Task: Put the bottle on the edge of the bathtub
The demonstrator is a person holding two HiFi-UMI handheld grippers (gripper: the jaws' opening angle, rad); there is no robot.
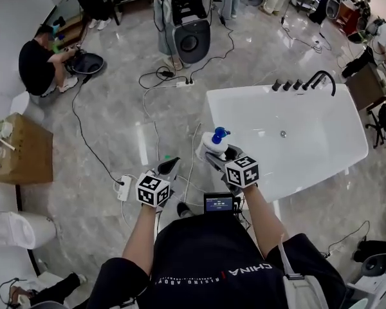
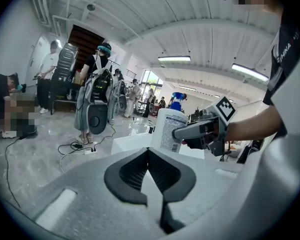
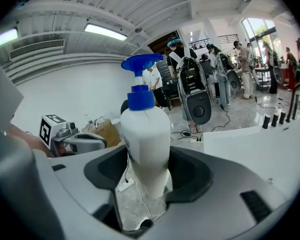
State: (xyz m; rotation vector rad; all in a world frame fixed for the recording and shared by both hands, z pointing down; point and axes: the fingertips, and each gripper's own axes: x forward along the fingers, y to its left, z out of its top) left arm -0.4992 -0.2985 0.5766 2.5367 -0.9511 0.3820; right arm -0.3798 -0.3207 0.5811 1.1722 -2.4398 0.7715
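Right gripper view — white bottle (image 3: 145,144) clamped upright.

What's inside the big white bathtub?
Only a small round drain shows on the bathtub's white floor. Part of its near left side is covered by the spray bottle held in the right gripper, so that bit cannot be seen.

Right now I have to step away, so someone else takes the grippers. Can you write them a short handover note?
Left gripper: shut, empty, beside the right one.
Right gripper: shut on the bottle, which stands upright.
Bottle: in the air by the near corner of the tub, with floor showing below it.
Done: bottle is in hand.
Left: set it on the tub's edge and let go.
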